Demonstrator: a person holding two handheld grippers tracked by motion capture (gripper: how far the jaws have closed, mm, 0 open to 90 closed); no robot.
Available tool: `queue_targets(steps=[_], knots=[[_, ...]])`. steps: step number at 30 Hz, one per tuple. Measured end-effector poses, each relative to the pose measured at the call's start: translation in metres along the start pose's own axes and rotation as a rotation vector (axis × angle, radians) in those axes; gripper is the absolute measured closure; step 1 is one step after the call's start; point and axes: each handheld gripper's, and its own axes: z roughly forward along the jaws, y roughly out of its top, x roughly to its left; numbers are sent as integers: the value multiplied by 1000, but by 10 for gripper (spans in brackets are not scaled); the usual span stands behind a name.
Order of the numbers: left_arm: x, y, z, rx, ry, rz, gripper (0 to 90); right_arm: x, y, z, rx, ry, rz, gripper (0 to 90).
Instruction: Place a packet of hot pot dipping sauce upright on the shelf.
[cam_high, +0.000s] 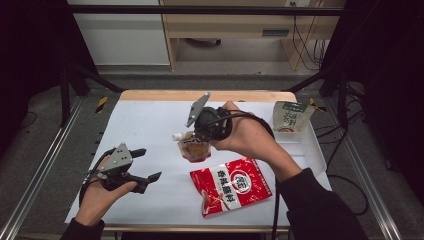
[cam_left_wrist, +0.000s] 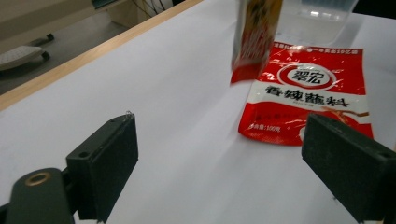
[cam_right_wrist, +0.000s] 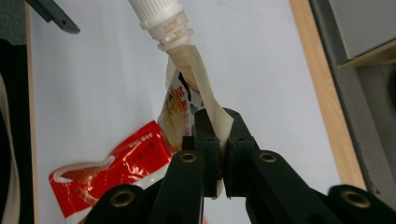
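Left gripper (cam_high: 145, 164) hovers low at the table's (cam_high: 150, 125) left, fingers spread wide, nothing between them. Red sachet (cam_high: 231, 185) lies flat at centre. Right gripper (cam_right_wrist: 218, 154) pinches the spouted pouch (cam_high: 194, 148) by one thin edge — pouch seemingly lifted clear. Risk: a hold this slight could slip and drop the pouch onto the sachet.

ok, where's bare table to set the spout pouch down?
Far-left white table, between the left gripper and the wooden back edge, is bare. Crowded right of centre: spout pouch in the right gripper, red sauce packet, clear bin, green pouch.
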Motion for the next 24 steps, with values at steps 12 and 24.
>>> queue_targets(steps=[12, 24], knots=[[17, -41, 9, 29, 97, -95, 78, -17, -61, -58, 15, -99, 57, 870], [16, -56, 15, 75, 118, -103, 78, -32, -121, -98, 38, -187, 112, 870]])
